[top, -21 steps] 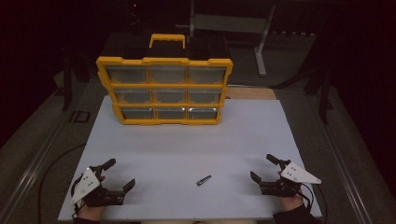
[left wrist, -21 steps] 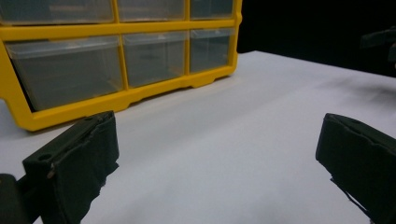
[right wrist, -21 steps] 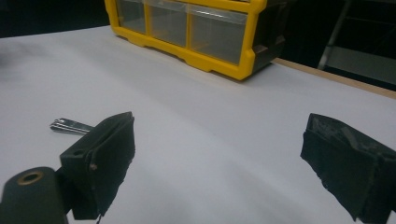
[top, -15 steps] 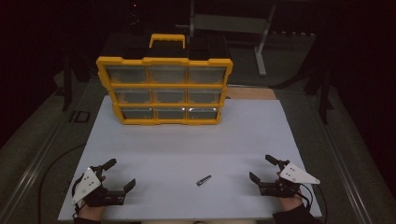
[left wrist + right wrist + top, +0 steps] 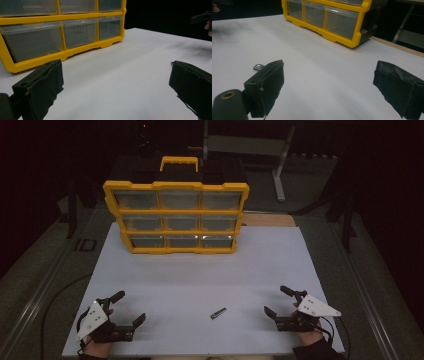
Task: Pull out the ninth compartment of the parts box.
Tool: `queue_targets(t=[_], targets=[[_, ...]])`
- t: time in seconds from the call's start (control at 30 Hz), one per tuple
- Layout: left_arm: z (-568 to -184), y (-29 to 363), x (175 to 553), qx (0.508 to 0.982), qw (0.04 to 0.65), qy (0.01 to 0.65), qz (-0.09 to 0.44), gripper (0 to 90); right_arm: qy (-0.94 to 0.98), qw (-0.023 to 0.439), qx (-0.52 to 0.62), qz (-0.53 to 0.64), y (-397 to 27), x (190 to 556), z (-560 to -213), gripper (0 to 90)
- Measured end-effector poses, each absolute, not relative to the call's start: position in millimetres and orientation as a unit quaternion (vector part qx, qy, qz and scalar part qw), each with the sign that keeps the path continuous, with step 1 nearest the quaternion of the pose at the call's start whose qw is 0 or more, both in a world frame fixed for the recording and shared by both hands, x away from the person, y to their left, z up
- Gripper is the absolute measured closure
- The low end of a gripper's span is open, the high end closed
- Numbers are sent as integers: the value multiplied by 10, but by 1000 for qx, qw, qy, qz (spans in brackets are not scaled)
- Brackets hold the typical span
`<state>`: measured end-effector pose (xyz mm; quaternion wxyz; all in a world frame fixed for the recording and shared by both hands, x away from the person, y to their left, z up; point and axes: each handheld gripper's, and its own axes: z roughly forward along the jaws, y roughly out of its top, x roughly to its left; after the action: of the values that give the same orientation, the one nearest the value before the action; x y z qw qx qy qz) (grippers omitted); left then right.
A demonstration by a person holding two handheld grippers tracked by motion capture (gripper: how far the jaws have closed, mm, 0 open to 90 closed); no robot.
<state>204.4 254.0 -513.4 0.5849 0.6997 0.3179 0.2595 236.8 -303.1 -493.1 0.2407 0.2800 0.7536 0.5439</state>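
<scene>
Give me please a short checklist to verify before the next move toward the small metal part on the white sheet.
1. Right claw open with nothing between its jaws: ok.
2. Left claw open with nothing between its jaws: ok.
3. Small metal part lies free on the white sheet, apart from both claws: ok.
4. Sheet between the right claw and the part is bare: ok.
5. Drawers of the yellow organizer are pushed in, none sticking out: ok.
6. Which drawer should take the part, and what the drawers contain: cannot tell.
</scene>
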Motion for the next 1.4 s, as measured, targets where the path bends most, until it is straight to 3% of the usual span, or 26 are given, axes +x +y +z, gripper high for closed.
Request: queue_targets(t=[0.23, 1.0, 1.4], targets=[[-5128, 2568, 2037, 693, 589, 323, 262, 0, 767, 227, 261, 540, -2961, 2380, -4794, 97], [-5122, 2545, 2028, 697, 586, 322, 260, 0, 775, 298, 179, 528, -2740, 2671, -4193, 87], [-5121, 2547, 2025, 695, 588, 323, 259, 0, 780, 302, 141, 529, -2455, 2878, -3974, 87]])
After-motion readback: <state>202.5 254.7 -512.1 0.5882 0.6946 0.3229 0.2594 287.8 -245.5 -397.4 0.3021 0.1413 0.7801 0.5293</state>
